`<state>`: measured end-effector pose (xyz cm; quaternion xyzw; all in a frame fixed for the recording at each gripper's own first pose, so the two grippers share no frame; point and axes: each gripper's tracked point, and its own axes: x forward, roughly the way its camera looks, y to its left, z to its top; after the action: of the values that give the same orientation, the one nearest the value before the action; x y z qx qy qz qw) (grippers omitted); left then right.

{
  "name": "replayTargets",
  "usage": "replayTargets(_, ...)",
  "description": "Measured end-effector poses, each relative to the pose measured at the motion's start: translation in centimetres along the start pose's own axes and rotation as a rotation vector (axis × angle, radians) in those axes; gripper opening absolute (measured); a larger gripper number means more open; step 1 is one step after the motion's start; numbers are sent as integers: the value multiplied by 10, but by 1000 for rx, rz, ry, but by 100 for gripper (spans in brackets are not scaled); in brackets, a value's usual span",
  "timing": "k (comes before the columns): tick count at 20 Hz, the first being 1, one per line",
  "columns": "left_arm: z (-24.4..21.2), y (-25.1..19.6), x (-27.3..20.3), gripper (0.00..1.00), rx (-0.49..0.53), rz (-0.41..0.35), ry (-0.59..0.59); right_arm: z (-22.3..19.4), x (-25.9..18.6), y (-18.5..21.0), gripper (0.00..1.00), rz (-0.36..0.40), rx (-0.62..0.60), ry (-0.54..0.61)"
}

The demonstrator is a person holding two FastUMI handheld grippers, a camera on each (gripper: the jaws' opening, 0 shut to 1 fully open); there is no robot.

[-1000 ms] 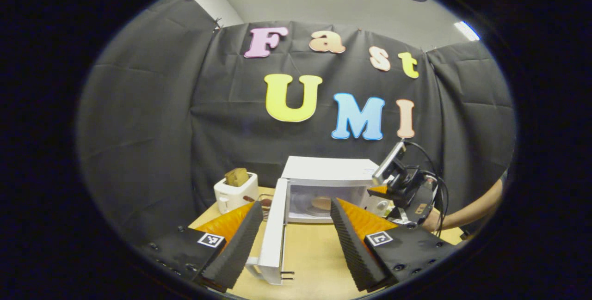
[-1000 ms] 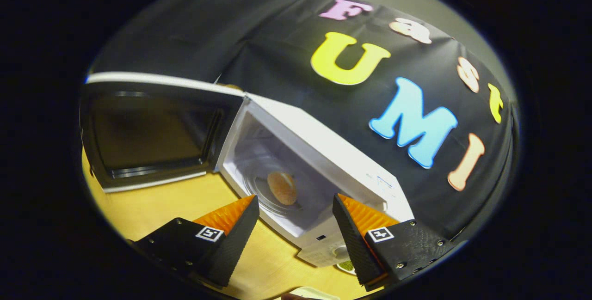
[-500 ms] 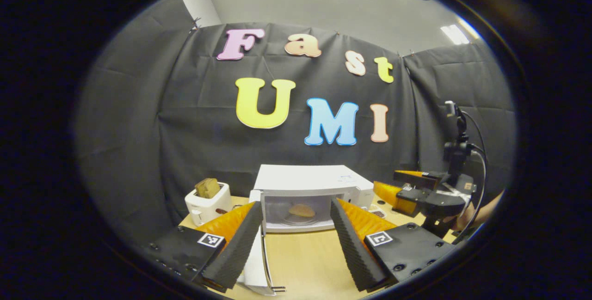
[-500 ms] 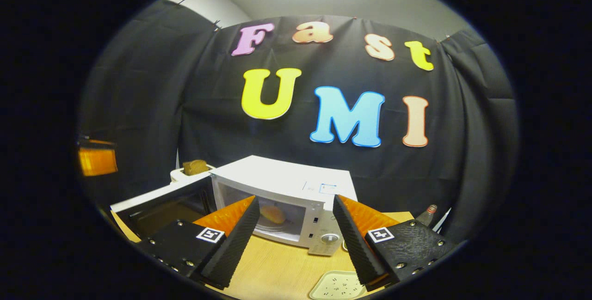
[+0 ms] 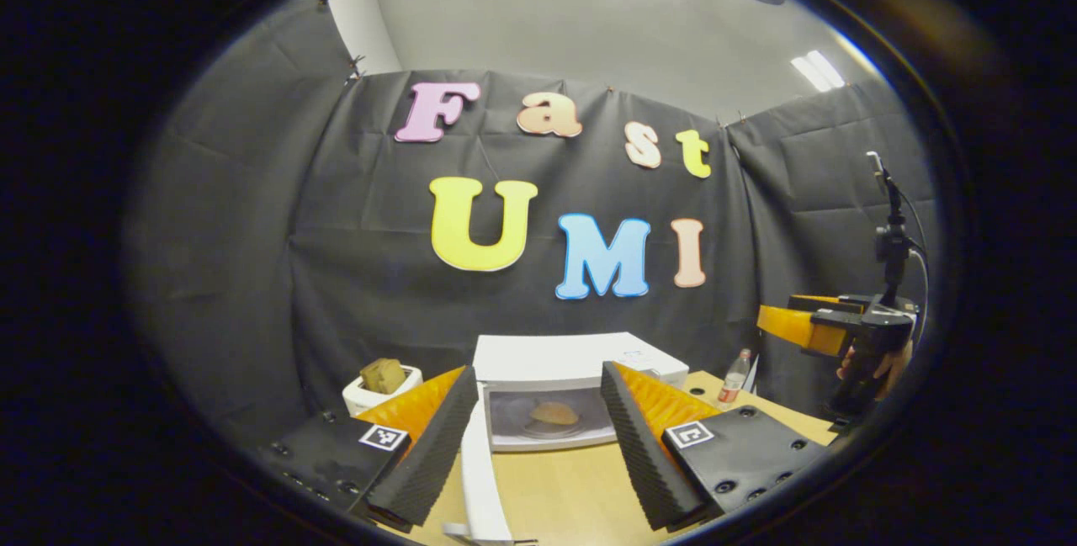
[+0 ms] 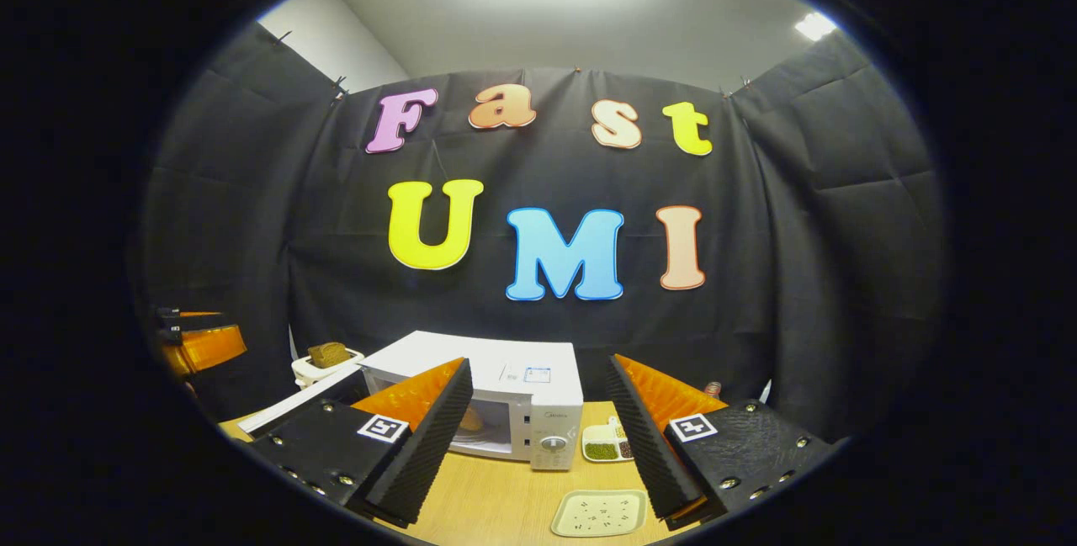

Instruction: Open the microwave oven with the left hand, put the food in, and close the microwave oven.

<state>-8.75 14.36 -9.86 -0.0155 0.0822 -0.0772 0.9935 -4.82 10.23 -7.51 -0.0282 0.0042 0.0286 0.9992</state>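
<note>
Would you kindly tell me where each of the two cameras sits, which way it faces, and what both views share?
Left gripper view: rides on the left gripper, facing the microwave front on; its door is swung open toward the camera, bread inside. The right gripper, in a hand, shows far right.
Right gripper view: rides on the right gripper, facing the microwave from right of its front; the left gripper shows far left.
Shared: microwave, toaster, table, each camera's own jaws open.

The open microwave door (image 5: 480,470) juts toward the left gripper (image 5: 538,445), blocking the bare table (image 5: 564,487) leftward.
</note>
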Motion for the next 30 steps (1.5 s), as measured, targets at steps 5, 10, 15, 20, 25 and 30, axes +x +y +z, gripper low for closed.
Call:
replayTargets(5, -34, 47, -15, 60, 28, 83, 94, 5, -9, 3, 97, -11, -9, -14)
replayTargets(10, -86, 72, -48, 7, -84, 115, 230, 5, 0, 1, 97, -6, 8, -10)
replayTargets(15, -152, 85, -68, 7, -27, 145, 376, 1, 5, -15, 97, -3, 43, 12)
replayTargets(20, -174, 67, -74, 7, 18, 126, 449, 9, 5, -47, 97, -41, 39, -8)
replayTargets(25, -169, 21, -54, 7, 22, 53, 448, 17, 6, -68, 97, -43, 17, -29)
replayTargets(30, -175, -33, -34, 7, 24, -26, 462, 20, 4, -87, 97, -51, 11, -29)
